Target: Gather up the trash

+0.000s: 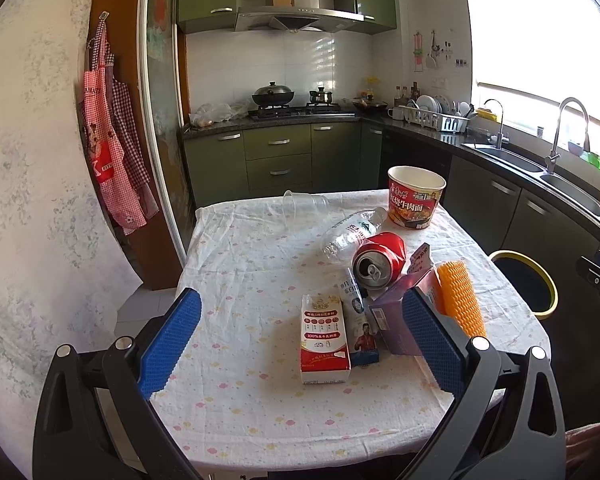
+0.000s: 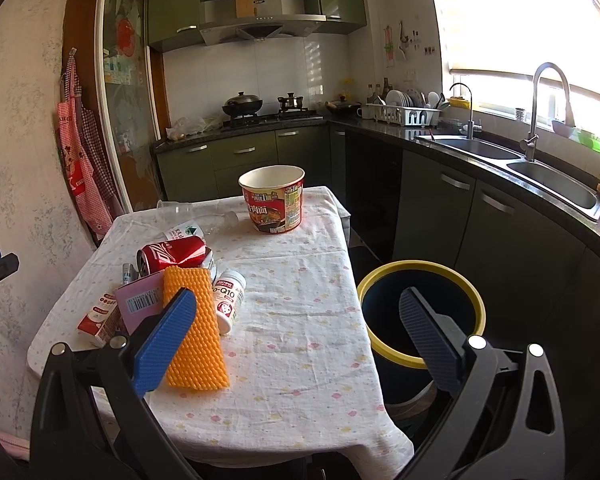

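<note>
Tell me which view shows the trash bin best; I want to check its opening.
The right wrist view: the yellow-rimmed trash bin shows its whole round opening beside the table, partly crossed by a gripper finger. The left wrist view shows only part of the rim, behind the table's edge.

left wrist: table's near-left | right wrist: near-right | shared: table (image 1: 236,264)

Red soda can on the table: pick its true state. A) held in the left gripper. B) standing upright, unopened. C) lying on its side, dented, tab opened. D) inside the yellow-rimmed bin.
C: the red soda can lies on its side on the tablecloth, body crumpled, its opened top facing the left wrist camera.
</note>
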Available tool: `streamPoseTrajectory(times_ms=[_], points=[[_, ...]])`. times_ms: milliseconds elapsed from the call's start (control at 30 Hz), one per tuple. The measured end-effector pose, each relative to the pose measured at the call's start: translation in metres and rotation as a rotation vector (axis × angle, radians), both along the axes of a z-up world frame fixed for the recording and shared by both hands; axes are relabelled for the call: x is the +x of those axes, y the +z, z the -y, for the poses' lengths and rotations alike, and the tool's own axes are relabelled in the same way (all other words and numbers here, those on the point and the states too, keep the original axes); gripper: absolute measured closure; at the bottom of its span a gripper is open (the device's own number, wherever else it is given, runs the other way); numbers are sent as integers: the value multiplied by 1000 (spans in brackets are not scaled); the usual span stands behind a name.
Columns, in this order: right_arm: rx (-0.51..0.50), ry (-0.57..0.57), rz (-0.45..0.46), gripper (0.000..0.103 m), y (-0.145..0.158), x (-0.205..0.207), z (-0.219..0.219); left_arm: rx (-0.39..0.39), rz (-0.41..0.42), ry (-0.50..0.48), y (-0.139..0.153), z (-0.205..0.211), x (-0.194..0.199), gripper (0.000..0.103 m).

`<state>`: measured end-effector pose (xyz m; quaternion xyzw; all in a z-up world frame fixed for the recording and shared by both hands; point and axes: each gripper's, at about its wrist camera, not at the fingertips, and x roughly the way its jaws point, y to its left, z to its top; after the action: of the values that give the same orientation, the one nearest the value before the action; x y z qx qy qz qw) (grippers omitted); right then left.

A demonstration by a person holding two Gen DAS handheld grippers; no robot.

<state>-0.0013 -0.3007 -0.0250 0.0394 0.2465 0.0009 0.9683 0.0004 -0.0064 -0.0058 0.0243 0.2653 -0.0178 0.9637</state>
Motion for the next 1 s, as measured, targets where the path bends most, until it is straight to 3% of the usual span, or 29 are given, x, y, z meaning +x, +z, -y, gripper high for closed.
streamPoseTrajectory(times_ms=[1000], points=[[3,2,-5,6,-5,2,0,6,-3,-6,-3,3,1,4]])
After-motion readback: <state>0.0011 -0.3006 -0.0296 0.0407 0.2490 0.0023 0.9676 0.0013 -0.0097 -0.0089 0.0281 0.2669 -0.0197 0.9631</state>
